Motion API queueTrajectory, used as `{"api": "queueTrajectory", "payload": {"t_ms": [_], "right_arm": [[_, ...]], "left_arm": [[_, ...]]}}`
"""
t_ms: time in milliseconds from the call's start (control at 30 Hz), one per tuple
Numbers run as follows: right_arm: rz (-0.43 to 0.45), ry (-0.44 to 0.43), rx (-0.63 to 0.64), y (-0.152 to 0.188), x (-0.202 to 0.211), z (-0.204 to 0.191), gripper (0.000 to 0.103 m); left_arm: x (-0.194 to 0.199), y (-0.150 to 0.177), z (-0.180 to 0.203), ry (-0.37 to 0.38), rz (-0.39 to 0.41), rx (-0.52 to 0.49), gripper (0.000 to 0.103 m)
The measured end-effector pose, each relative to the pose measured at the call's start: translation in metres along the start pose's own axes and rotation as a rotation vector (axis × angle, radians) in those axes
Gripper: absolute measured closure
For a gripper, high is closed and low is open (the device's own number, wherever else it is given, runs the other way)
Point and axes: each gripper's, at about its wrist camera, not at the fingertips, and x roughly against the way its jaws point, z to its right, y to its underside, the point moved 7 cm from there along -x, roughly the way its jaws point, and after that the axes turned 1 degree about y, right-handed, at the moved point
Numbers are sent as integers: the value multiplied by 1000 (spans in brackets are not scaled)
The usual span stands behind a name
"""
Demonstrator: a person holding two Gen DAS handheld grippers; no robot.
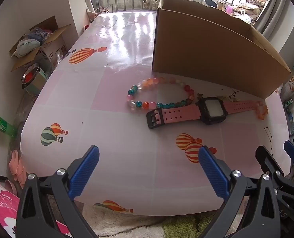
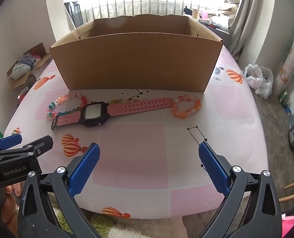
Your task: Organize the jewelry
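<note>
Left hand-held gripper (image 1: 148, 154) spread wide, empty, hovering over the near counter (image 2: 137, 148). Beaded bracelet (image 2: 67, 104), pink watch (image 2: 115, 110), orange bracelet (image 2: 186, 107) lined up just before the open box (image 2: 137, 61), likely awaiting transfer. Right hand-held gripper (image 2: 149, 153) equally wide, empty.

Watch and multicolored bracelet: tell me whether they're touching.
Touching. In the left wrist view, the bracelet's beads press against the watch where strap meets case; the right wrist view shows no gap either.
</note>
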Motion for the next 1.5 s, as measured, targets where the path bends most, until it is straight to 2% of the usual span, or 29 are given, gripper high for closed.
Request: {"api": "queueTrajectory", "payload": {"t_ms": [1500], "right_arm": [[5,-1,2,-1,-1,0,8]], "left_arm": [[0,0,-2,0,1,1,4]]}}
